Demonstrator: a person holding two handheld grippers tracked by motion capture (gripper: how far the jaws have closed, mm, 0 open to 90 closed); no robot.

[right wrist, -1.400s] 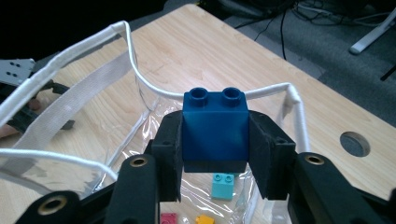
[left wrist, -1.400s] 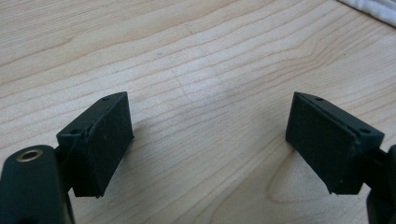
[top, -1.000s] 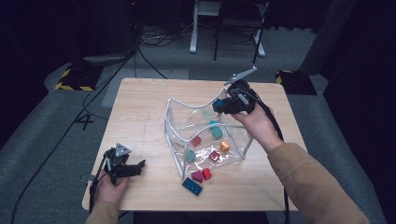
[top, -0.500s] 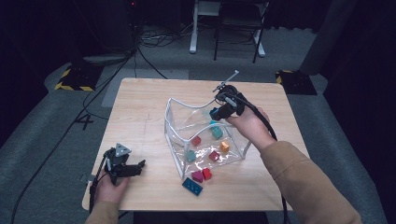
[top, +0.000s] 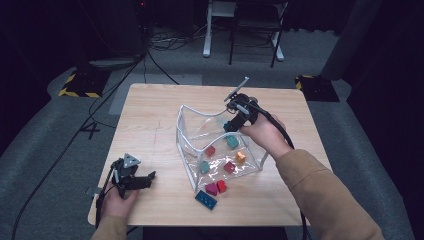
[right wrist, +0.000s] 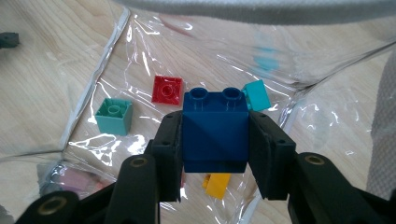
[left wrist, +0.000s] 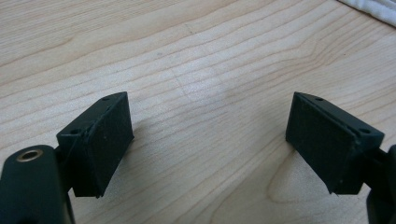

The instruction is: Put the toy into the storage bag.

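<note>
My right gripper hangs over the back of a clear plastic bag with a white rim, shut on a dark blue brick. Inside the bag lie a red brick, a green one, a teal one and an orange one. In the high view the red brick and the orange one show through the plastic. My left gripper rests open on the table near the front left corner, its pads wide apart over bare wood.
A blue brick and two red or magenta bricks lie on the wooden table just in front of the bag's mouth. Cables trail from both grippers. Dark floor and a chair base lie beyond the far edge.
My right gripper has come down and toward the person, from above the bag's back rim into the bag, still holding the dark blue brick. The left gripper has not moved.
</note>
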